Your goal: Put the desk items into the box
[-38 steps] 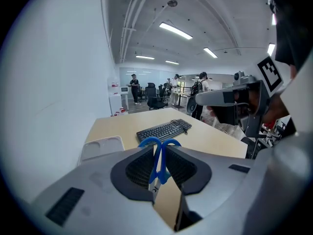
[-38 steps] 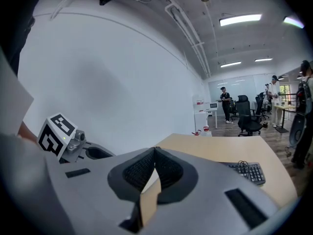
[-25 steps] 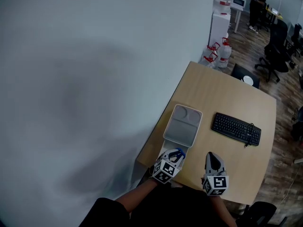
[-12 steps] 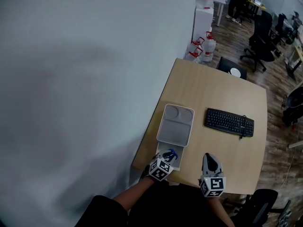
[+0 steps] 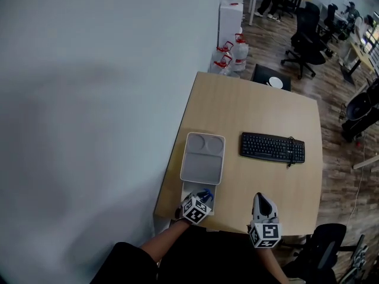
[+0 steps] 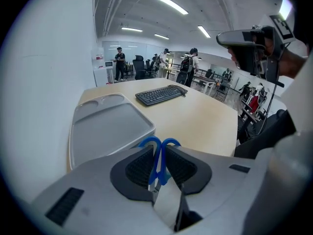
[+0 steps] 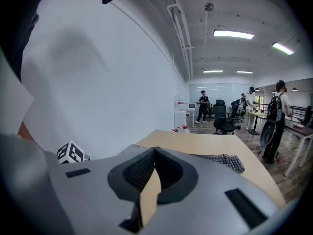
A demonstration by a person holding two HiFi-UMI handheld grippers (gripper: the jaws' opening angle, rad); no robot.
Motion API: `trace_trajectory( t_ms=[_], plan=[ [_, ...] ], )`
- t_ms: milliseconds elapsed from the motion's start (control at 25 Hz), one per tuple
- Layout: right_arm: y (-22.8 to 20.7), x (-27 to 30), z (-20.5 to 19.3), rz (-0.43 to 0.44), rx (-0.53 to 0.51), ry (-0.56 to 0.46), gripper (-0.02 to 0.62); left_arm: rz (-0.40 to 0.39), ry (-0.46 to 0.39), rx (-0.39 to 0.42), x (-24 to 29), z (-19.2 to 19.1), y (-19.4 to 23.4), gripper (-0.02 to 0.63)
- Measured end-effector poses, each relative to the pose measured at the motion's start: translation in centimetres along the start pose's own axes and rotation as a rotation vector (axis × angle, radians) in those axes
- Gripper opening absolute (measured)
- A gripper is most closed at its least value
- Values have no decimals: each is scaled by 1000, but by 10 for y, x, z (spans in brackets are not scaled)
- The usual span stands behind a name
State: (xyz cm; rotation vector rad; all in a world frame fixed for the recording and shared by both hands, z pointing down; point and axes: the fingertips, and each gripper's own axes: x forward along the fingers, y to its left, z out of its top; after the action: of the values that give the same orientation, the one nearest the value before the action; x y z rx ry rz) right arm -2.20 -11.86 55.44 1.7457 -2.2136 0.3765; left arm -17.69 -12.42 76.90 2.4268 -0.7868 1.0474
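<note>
Blue-handled scissors [image 6: 149, 142] stand between the pads of my left gripper [image 6: 157, 155], which is shut on them. In the head view that gripper [image 5: 203, 196] hangs over a small white box [image 5: 189, 189] at the table's near left edge, with the scissors [image 5: 206, 193] pointing down into it. A grey tray-like lid [image 5: 202, 158] lies just beyond the box. My right gripper [image 5: 264, 201] is shut with nothing in it, over the table's near edge to the right; its pads meet in its own view [image 7: 155, 152].
A black keyboard [image 5: 272, 148] with a cable lies on the wooden table [image 5: 254, 108] to the right of the lid. A white wall runs along the table's left side. Office chairs, water bottles and people are far behind.
My left gripper has sunk with the scissors toward the white box. The right gripper has shifted slightly. The head view has drifted, so the table now sits further left.
</note>
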Motion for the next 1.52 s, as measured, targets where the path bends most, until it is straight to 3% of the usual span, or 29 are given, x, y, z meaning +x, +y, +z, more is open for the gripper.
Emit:
trace_trajectory(
  t_ms=[160,440,880,1520],
  plan=[
    [-15,-3,-6,-20,12,6,60,7,41,-5,17,-4,4,80],
    [-37,-11,-15,-46,27,17,60,55,102,-87,31,-21,18,78],
    [-53,-22,-21,-59,33,39,60,82,185,-71,57,-39,23,80],
    [-83,-35,-37,-42,71,25,60,161,130,-131,41,-24,24,81]
  ],
)
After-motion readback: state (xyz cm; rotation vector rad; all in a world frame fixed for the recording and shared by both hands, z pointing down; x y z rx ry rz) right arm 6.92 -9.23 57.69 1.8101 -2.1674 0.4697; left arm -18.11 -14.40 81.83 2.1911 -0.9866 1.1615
